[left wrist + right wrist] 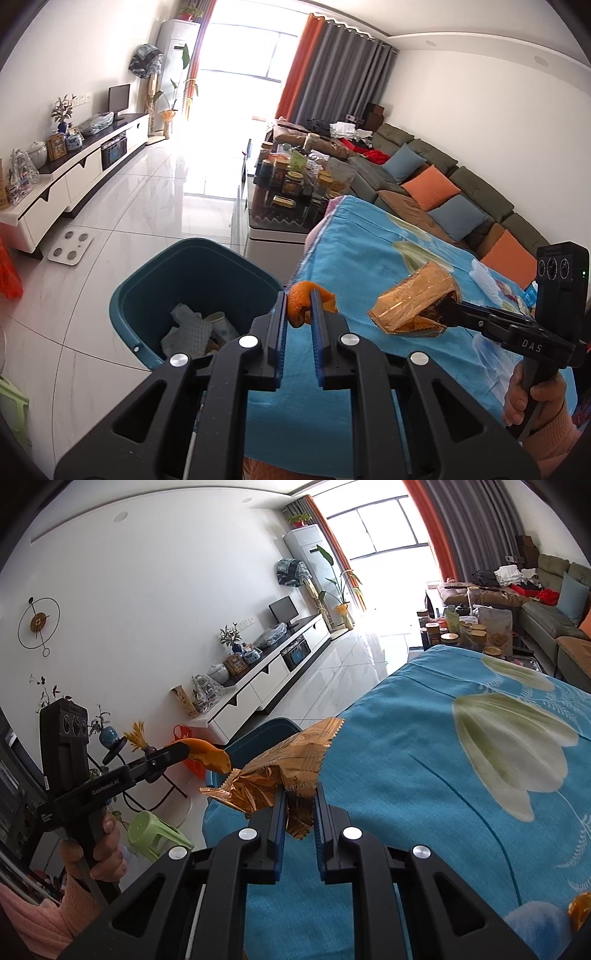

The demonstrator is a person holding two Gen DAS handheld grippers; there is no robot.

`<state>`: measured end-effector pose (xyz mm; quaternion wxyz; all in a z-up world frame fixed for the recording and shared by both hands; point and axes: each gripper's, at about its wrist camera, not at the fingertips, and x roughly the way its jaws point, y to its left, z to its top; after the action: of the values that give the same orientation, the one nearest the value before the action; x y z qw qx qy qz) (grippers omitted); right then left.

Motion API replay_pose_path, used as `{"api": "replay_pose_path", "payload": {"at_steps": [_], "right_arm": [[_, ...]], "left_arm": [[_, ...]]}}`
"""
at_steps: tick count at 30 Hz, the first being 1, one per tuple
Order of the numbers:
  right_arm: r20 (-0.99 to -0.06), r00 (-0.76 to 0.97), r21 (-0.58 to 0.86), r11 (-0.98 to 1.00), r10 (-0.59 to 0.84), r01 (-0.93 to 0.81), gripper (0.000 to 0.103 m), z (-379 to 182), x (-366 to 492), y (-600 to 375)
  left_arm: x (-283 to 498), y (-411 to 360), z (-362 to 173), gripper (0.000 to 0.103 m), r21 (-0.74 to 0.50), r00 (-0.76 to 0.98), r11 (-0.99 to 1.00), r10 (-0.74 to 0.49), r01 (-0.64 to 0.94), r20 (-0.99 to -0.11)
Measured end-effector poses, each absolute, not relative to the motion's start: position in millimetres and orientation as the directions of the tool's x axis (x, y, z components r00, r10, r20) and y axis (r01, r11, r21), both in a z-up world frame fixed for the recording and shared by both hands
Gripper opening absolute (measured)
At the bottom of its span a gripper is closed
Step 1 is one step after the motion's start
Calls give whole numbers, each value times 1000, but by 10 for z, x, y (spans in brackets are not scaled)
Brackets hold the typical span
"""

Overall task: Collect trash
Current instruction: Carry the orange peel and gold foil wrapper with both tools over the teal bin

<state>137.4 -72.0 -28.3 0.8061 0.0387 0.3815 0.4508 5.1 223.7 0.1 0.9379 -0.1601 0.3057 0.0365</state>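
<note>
At ten o'clock of my left gripper (pixel 299 306), pinching orange peel (pixel 308 301), only its view shows trash inside the blue bin (pixel 147 295). My right gripper (pixel 300 805) squeezes a gold wrapper (pixel 291 768); its view hides the bin's inside.

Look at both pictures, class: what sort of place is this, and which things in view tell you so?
Most likely a home living room. A long sectional sofa with cushions lines one wall, a low TV cabinet with a screen and ornaments lines the other, and a coffee table crowded with jars stands between them.

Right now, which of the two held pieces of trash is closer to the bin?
The orange peel in the left claw, beside the bin rim; the golden wrapper hangs over the cloth.
</note>
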Motion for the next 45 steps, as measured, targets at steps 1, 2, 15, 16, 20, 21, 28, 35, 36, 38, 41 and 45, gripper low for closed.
{"api": "replay_pose_path", "payload": {"at_steps": [1, 2, 15, 16, 20, 21, 28, 35, 36, 38, 41, 45], "right_arm": [[-582, 300, 405, 589, 756, -700, 12, -287, 1381, -697], [-583, 298, 404, 588, 756, -701, 12, -287, 1381, -674], [-611, 268, 377, 571, 745, -729, 13, -284, 1421, -340], [-612, 267, 375, 570, 745, -731, 13, -280, 1422, -318], [-615, 260, 369, 563, 745, -740, 13, -264, 1431, -227], [-616, 258, 367, 561, 745, -742, 13, -264, 1437, -208], [-622, 244, 358, 548, 744, -756, 12, -264, 1459, -62], [-635, 230, 350, 541, 737, -765, 13, -279, 1469, 106], [-638, 229, 348, 540, 735, -766, 13, -283, 1474, 130], [-641, 227, 346, 540, 733, -767, 13, -288, 1491, 172], [-646, 224, 344, 540, 730, -769, 13, -298, 1505, 238], [-655, 218, 340, 539, 724, -770, 13, -319, 1526, 336]], "left_arm": [[47, 2275, -6, 12, -277, 810, 944, -20, -177, -587], [44, 2299, -10, 12, -276, 809, 943, -14, -184, -588], [43, 2518, -76, 12, -265, 794, 931, 43, -252, -606], [49, 2528, -83, 13, -263, 793, 930, 47, -256, -607], [85, 2578, -107, 13, -261, 788, 927, 58, -271, -613], [90, 2594, -117, 13, -259, 787, 926, 63, -275, -614], [118, 2655, -163, 13, -258, 778, 921, 73, -293, -624], [173, 2699, -217, 13, -258, 768, 915, 81, -310, -636], [181, 2698, -226, 13, -257, 766, 915, 82, -313, -638], [200, 2704, -249, 13, -249, 760, 914, 92, -321, -643], [249, 2720, -293, 13, -245, 751, 911, 97, -331, -654], [291, 2730, -342, 13, -241, 740, 908, 103, -343, -665]]}}
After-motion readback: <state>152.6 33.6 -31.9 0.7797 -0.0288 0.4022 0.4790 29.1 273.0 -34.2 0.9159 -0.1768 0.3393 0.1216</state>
